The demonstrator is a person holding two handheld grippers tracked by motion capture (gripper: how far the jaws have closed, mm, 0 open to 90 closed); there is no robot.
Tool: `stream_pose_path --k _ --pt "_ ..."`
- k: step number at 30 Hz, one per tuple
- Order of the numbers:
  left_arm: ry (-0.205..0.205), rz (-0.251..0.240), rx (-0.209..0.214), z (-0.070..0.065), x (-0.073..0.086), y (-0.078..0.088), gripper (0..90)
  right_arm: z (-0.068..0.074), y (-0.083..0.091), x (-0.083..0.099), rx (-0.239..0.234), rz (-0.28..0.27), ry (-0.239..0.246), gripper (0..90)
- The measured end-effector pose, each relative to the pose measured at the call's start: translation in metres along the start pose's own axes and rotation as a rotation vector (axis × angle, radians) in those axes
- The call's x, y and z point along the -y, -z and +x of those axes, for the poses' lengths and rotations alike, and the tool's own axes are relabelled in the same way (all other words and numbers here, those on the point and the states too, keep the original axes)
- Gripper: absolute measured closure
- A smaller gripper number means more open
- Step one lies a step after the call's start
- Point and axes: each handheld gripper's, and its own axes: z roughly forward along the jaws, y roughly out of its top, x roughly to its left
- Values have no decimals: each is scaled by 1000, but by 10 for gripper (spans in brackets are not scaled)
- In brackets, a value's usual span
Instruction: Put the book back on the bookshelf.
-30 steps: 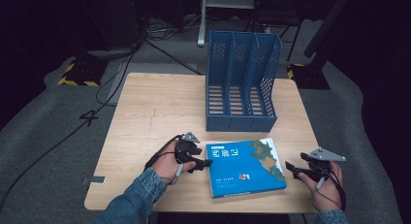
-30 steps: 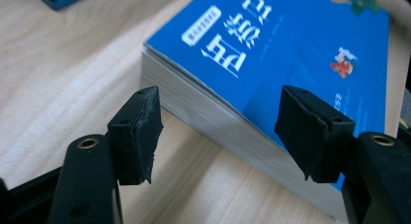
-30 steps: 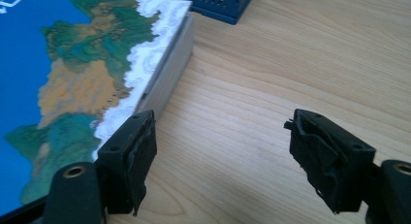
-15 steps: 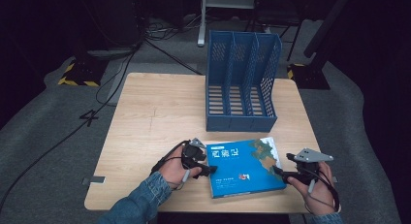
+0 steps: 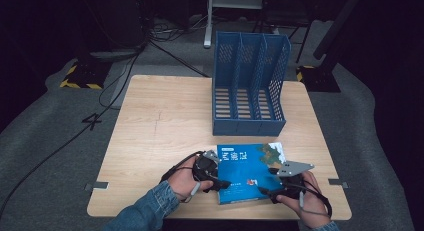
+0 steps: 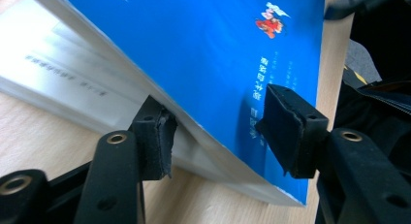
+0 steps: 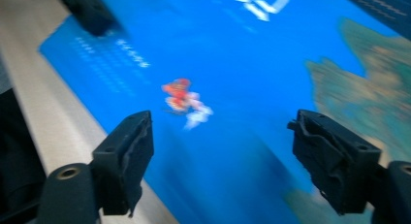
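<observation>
Book (image 5: 248,172) lies flat near the person's edge of the bench (image 5: 165,126), between the two tongs, with the blue file rack (image 5: 248,86) standing just beyond it, its three slots holding nothing that I can see. Judging from this, the work is at its start: the book seems bound for the rack, but it has not been lifted, stood up or slotted in.

Left tongs (image 5: 220,183) are at the book's near left corner; in the left gripper view they (image 6: 220,136) stand wide apart, one jaw under the page edge and the other over the blue cover, so they straddle the corner without having closed on it. Right tongs (image 5: 267,192) sit at the near right part of the cover; in the right gripper view they (image 7: 220,161) are spread wide above it, gripping nothing.

Compared with a second ago, both hands have moved inward: the left has gone from beside the book's left edge to its near corner, and the right, then well clear of the right edge, now reaches over the cover. Book and rack look unmoved.
</observation>
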Motion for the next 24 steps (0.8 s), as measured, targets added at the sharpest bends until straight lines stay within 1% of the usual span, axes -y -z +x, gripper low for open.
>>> stream_pose_path --k 1,2,3,4,5,6,7,8,9,10,11,12,13,14,15,16,17,20,21,24 --pt "12 3 5 0 0 0 483 3 -3 -1 -14 2 22 206" --pt "12 3 5 0 0 0 518 8 -6 -3 -28 8 40 200" --pt "29 5 21 1 0 0 518 8 -6 -3 -28 8 40 200" --pt "50 -1 35 2 1 0 546 13 -10 -4 -43 13 67 193" --pt "70 -6 46 3 0 2 589 18 -15 -6 -54 22 94 178" --pt "89 -13 69 4 -1 4 637 22 -18 -7 -62 29 110 170" --pt "99 -17 83 4 -1 5 678 26 -23 -7 -73 39 130 152" --pt "109 -20 92 4 -2 7 698 29 -25 -7 -68 31 146 137" --pt "113 -21 93 3 -2 7 709 32 -29 -7 -49 21 176 126" --pt "119 -22 94 3 -2 7 715 35 -32 -7 -33 20 200 94" --pt "119 -22 94 3 -2 7 720 37 -34 -7 -26 24 211 61" --pt "147 -25 110 4 -2 8 730 40 -37 -7 -18 27 231 33" --pt "147 -25 110 4 -2 8 743 40 -37 -7 -18 27 231 33" --pt "165 -29 123 4 -3 9 743 42 -39 -7 -4 29 247 28" --pt "186 -35 145 4 -4 10 759 43 -40 -7 10 29 258 28" --pt "198 -42 166 4 -5 13 784 44 -40 -7 24 21 261 25" --pt "206 -47 173 3 -5 13 789 43 -40 -7 26 16 262 23" --pt "224 -56 196 4 -7 15 796 43 -38 -7 29 0 258 16" --pt "225 -59 206 5 -7 16 798 44 -38 -7 39 -5 262 10" --pt "244 -74 235 6 -9 18 801 47 -38 -8 71 -5 295 3"
